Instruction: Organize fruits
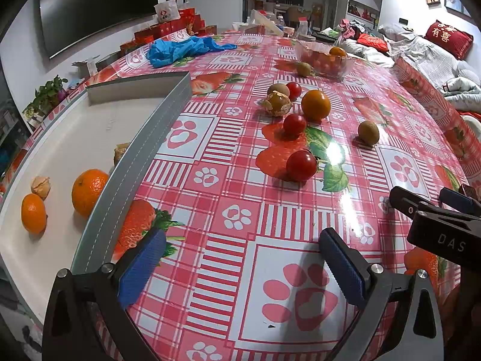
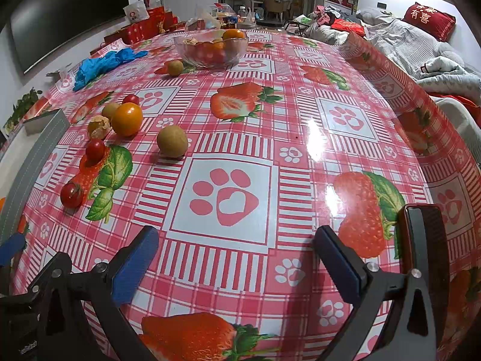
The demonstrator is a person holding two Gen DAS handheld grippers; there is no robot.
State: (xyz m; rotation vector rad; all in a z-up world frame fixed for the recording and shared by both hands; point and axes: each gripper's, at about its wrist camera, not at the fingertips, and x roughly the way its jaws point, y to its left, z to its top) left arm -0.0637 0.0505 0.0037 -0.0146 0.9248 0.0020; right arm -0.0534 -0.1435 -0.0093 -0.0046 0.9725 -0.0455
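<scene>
Loose fruit lies mid-table: an orange fruit point(image 1: 315, 104) point(image 2: 127, 119), three cherry tomatoes, the nearest point(image 1: 301, 165) point(image 2: 71, 194), brown longans such as point(image 1: 368, 132) point(image 2: 172, 141), and a husked physalis point(image 1: 278, 104) point(image 2: 98, 126). A grey-rimmed white tray point(image 1: 144, 162) on the left holds two mandarins point(image 1: 89, 192) point(image 1: 33, 213) and a physalis point(image 1: 41, 187). A glass bowl point(image 1: 324, 57) point(image 2: 210, 48) at the far side holds more fruit. My left gripper point(image 1: 240, 267) is open and empty beside the tray's rim. My right gripper point(image 2: 237, 266) is open and empty over bare cloth.
A blue crumpled glove point(image 1: 186, 49) point(image 2: 102, 63) lies at the far left of the strawberry-print tablecloth point(image 2: 300, 138). Red gift boxes point(image 1: 168, 28) line the far edge below a dark TV. A sofa with bedding point(image 2: 421, 48) stands right of the table.
</scene>
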